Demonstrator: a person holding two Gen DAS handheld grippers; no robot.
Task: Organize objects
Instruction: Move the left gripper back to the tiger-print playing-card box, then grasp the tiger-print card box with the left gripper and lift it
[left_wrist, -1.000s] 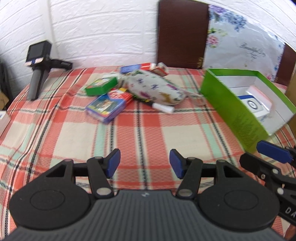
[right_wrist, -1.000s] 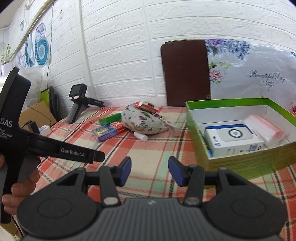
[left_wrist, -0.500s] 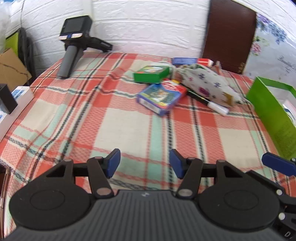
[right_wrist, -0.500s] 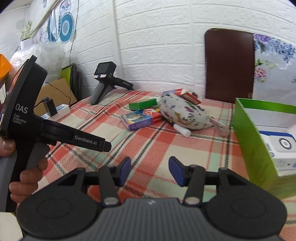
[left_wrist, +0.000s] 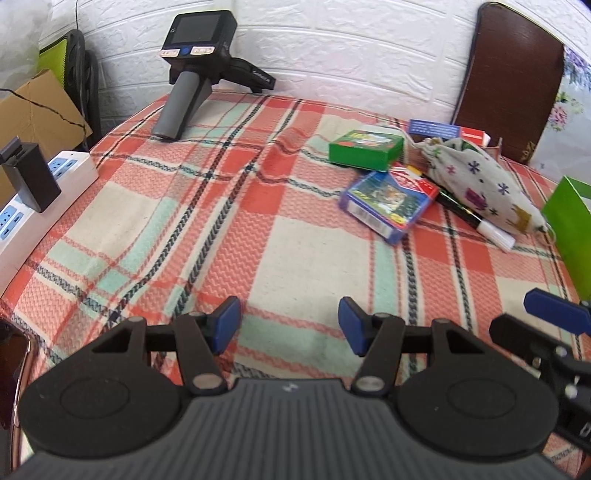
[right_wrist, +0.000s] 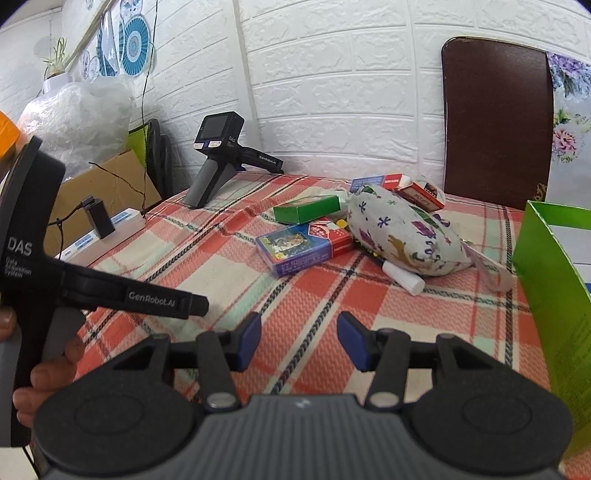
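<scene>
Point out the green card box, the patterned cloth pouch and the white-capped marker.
green card box (left_wrist: 364, 149), left wrist view, top face.
patterned cloth pouch (right_wrist: 399, 230), right wrist view, middle of cloth.
white-capped marker (left_wrist: 495, 235), left wrist view, white cap.

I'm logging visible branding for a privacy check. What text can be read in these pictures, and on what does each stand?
"DAS" and "Data Acquisition System": side of the left gripper, as seen from the right wrist.
"GenRobot.AI": its side bar.
"DAS": spare handheld gripper standing on the tablecloth; "GenRobot.AI" on its bar.
Print on the card boxes, red packet and green box: too small or blurred.
</scene>
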